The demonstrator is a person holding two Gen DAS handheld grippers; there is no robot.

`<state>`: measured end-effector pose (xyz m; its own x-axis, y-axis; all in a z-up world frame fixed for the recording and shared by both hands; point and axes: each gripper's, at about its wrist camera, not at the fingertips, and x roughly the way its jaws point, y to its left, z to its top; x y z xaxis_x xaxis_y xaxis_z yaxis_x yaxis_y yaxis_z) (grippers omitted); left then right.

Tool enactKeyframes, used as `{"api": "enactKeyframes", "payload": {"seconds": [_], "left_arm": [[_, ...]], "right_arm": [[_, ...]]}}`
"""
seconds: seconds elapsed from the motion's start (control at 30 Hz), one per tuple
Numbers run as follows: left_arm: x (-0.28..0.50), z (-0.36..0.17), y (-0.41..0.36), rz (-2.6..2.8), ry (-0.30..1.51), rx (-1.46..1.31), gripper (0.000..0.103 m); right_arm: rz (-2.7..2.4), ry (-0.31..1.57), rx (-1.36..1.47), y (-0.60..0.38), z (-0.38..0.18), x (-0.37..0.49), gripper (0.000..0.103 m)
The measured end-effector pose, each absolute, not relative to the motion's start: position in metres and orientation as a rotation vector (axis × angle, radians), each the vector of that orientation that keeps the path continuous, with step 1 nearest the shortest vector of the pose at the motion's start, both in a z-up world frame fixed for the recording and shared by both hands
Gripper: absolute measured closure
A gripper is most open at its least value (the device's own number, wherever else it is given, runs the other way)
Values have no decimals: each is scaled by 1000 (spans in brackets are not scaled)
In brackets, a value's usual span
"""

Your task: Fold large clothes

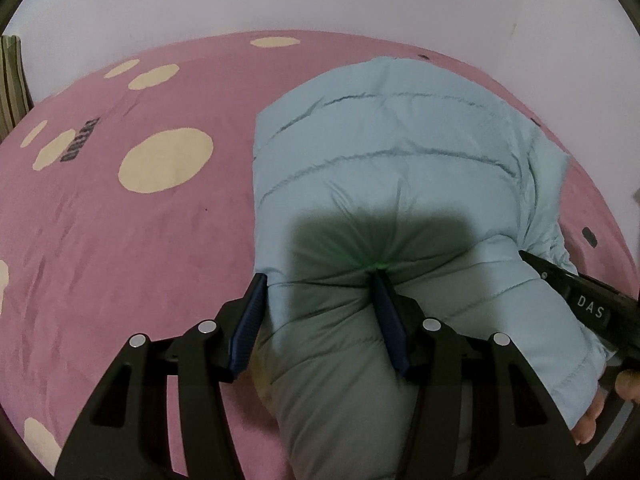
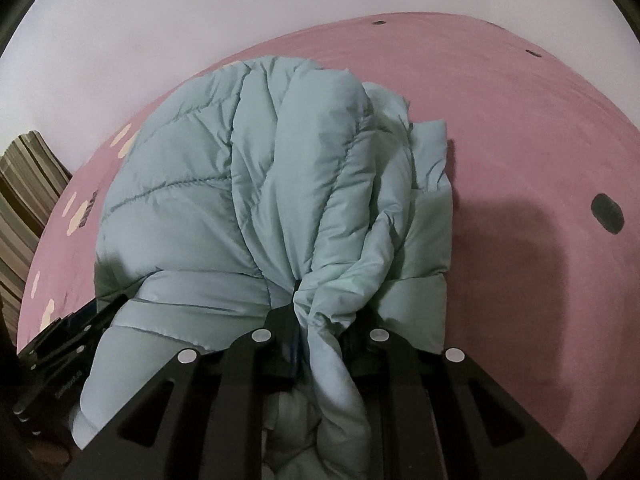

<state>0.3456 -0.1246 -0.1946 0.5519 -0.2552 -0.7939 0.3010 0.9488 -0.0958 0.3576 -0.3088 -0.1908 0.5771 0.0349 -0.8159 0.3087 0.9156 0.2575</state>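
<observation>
Pink bedspread (image 1: 120, 240) with cream spots covers the bed, pale wall behind. Left gripper (image 1: 320, 280) is half-wide, pads clamped on a thick puffy fold of the light-blue quilted down jacket (image 1: 392, 152); the fabric bulges between its blue fingers (image 1: 248, 328). Right gripper (image 2: 298, 304) is nearly closed, pinching a bunched edge of the same jacket (image 2: 248, 176). The rest of the jacket lies heaped on the bed ahead of both grippers. Striped fabric (image 2: 28, 200) sits at far left.
</observation>
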Motion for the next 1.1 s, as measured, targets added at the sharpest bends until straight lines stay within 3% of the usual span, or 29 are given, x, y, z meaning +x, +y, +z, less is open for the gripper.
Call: {"api": "enactKeyframes", "payload": {"seconds": [0.23,0.63,1.1], "left_arm": [[333,-174,-114,-309,904,30,50],[315,-148,-112,-319,859,7,50],[325,-193,-128,-309,941,37,48]], "right_arm": [[-179,906,404,-317,-170,343,79],[-150,769,284,-282,-116,293,78],[-104,925,324,-291,-184,311,80]]}}
